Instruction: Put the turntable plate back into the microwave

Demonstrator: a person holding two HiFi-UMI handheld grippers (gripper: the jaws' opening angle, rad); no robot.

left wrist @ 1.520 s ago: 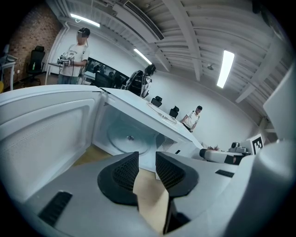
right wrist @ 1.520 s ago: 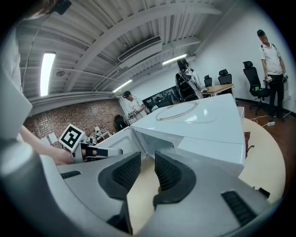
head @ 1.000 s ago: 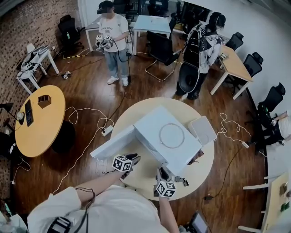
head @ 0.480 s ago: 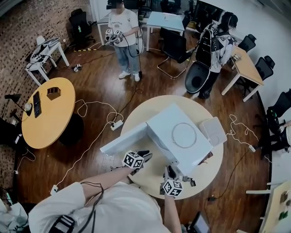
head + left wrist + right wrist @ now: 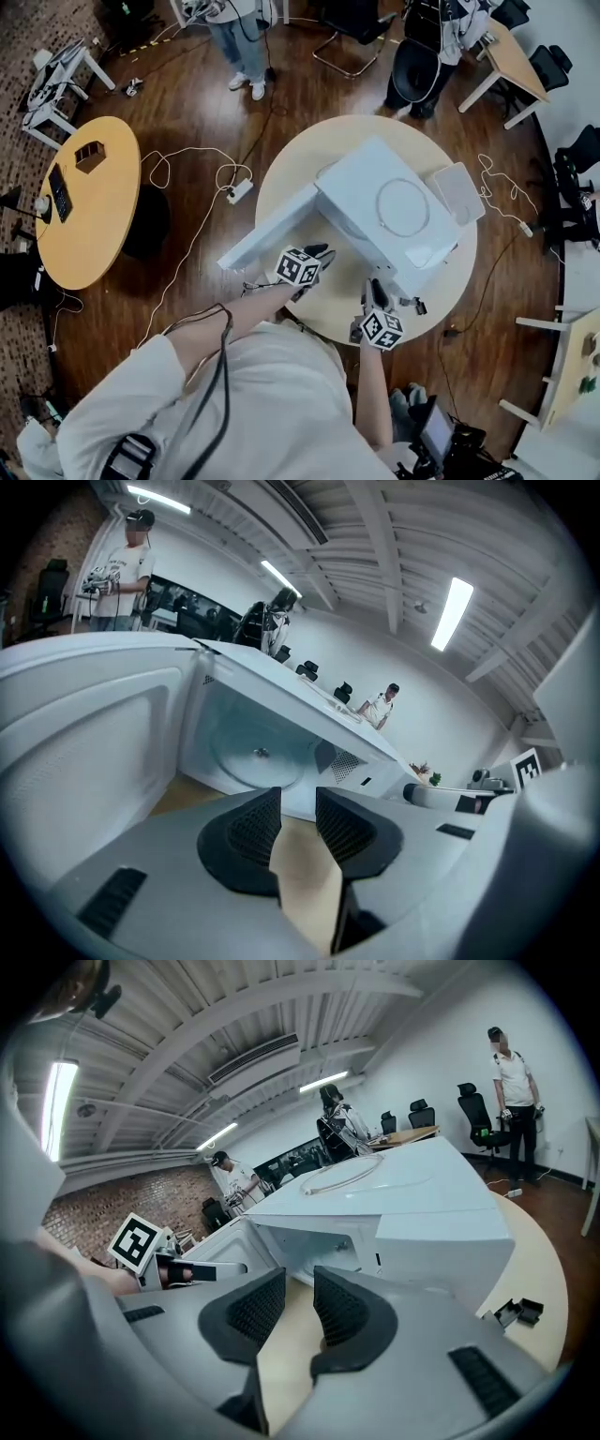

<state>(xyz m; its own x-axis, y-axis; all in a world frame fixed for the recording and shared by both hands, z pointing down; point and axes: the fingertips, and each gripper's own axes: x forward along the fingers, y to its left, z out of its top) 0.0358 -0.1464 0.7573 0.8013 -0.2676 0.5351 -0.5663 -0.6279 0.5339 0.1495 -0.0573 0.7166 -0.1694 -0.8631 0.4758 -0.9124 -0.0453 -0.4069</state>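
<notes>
The turntable plate [image 5: 405, 208], seemingly atop the microwave [image 5: 358, 180], lies up-right of the left gripper [image 5: 323, 252] and nearer the right gripper [image 5: 375, 285]. Both grippers' jaws stand slightly apart and empty.

Smooth glossy microwave [image 5: 361, 183], wooden plank floor [image 5: 291, 94]

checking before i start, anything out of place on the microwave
Yes: the clear turntable plate lies on top of the microwave instead of inside it, and the door stands open.
</notes>
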